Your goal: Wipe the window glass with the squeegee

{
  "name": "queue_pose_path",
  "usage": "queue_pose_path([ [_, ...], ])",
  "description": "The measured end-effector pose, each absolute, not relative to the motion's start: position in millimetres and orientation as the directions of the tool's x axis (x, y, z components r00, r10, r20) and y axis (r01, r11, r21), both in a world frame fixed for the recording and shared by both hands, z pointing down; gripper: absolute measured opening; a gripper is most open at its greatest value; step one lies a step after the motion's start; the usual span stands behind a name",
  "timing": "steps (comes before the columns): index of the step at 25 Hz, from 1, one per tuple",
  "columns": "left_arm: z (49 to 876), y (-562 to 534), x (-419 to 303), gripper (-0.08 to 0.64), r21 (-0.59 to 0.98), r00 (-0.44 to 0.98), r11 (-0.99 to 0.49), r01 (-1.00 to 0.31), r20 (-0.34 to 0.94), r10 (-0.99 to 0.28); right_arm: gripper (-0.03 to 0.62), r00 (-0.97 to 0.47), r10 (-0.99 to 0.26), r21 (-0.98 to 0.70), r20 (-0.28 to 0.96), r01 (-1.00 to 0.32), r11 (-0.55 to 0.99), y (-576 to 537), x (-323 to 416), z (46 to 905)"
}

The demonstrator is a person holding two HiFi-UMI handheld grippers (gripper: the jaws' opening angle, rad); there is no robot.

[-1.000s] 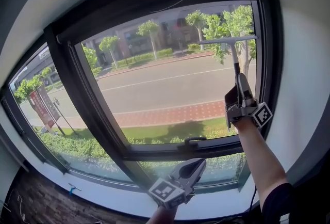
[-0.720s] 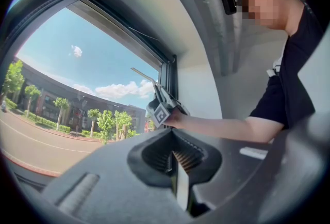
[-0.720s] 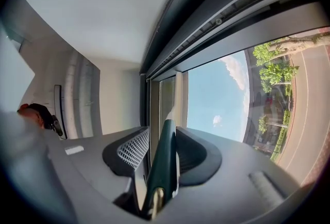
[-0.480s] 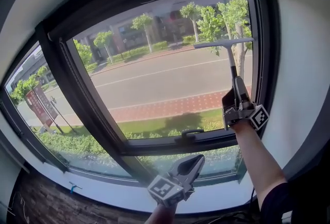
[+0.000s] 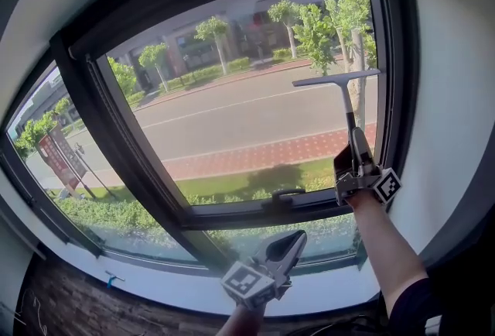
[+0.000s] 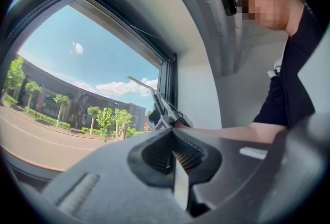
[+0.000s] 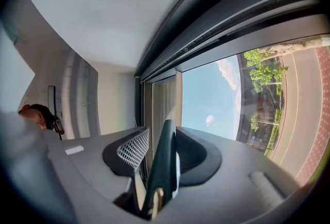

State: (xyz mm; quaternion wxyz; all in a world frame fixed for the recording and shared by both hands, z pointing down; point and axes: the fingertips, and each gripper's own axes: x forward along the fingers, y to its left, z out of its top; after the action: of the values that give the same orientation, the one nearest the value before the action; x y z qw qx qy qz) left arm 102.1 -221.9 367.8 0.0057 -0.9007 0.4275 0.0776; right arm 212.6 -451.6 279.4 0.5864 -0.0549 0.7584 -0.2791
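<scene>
We hold the slim squeegee with its dark green handle and straight horizontal blade (image 5: 345, 98) in our right gripper (image 5: 358, 142). In the right gripper view the jaws pinch the handle (image 7: 164, 166) firmly between them. The blade lies flat against the large clear window glass (image 5: 232, 118), in the right part of the pane close to the dark window frame (image 5: 390, 94), about a third of the way down from the top edge.

Our left gripper (image 5: 292, 243) hangs low in front of the sill, well apart from the squeegee. In its own view the jaws (image 6: 172, 153) are pressed together with nothing between them.

We judge the wiping under way but far from finished. The strip of glass below the blade down to the lower frame is not yet covered, and the whole stretch to the left of it probably too. We see no water, foam or streaks, so we cannot tell which areas are already clean.
</scene>
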Motion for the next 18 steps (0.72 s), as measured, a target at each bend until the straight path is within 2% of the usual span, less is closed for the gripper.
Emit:
queue_pose_path([
  [18, 382, -217, 102, 0.002, 0.086, 0.613, -0.623, -0.777, -0.115, -0.781, 0.166, -0.34, -0.478, -0.564, -0.81, 0.227, 0.794, -443, 219, 350],
])
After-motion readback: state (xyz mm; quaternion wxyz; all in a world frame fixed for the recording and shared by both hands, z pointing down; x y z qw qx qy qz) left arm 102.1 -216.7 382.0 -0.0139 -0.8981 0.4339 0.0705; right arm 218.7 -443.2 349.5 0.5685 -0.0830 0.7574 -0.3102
